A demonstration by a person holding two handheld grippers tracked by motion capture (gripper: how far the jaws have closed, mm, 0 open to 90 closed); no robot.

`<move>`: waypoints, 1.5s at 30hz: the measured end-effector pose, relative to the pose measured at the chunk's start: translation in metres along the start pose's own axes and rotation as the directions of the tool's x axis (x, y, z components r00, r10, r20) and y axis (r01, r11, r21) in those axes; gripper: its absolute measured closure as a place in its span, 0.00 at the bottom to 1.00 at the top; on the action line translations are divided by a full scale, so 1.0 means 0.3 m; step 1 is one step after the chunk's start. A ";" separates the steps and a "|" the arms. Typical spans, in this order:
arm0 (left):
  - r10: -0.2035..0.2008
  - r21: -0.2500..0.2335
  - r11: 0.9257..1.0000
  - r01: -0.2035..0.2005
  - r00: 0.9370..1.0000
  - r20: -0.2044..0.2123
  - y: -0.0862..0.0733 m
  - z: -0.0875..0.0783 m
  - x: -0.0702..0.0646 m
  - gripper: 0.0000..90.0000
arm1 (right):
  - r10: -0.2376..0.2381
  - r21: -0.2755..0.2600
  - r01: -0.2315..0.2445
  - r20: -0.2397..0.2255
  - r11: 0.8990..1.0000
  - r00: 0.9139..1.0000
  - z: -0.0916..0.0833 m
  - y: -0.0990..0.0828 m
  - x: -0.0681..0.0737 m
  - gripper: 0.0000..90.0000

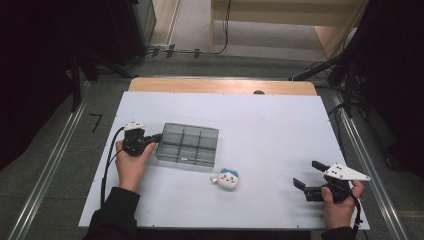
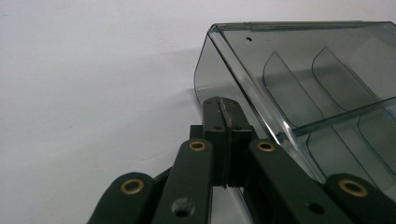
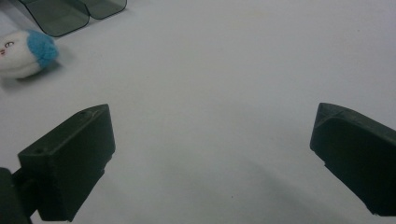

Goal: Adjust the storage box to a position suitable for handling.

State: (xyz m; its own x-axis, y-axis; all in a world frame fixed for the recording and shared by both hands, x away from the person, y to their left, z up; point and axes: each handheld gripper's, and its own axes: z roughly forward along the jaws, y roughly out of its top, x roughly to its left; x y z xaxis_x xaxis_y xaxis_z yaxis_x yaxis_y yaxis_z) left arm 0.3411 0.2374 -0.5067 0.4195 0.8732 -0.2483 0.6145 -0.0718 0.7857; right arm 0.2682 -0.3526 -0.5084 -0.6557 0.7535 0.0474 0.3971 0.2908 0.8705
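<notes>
Left claw [image 1: 156,137] is clenched tight, nothing between the pads, tips right at the left end wall of the smoky plastic organizer box [image 1: 187,145]. Can't tell from the left gripper view whether they actually touch the wall or sit just beside it.

Box sits left of centre on the white surface [image 1: 270,130], open side up, split into compartments, all look empty. Judging by look: thin rigid plastic, light, slick walls, slides easily if nudged. Probably cracks or flexes if pinched hard. Best hold is one outer wall or a divider, one pad inside, one outside; a closed claw can only push it.

Plush toy [image 1: 227,179], white with a blue top, lies just in front of the box's near right corner, apart from it. Soft, light, squashes; grab across the body anywhere.

Right claw [image 1: 309,177] is released, jaws wide, holding nothing, low over the near right of the surface, well apart from the toy.
</notes>
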 end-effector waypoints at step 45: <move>0.121 0.022 0.992 -0.126 0.980 0.157 -0.063 0.049 -0.254 1.00 | 0.005 -0.005 -0.005 -0.022 1.000 1.000 -0.005 0.000 -0.003 0.00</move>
State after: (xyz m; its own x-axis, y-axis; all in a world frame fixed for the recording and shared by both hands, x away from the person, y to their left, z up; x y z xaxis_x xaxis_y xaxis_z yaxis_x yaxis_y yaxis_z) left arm 0.3073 0.1651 -0.5109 0.5908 0.7712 -0.2370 0.5710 -0.1922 0.7981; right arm 0.2680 -0.3541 -0.5078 -0.6681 0.7415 0.0626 0.3970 0.2841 0.8728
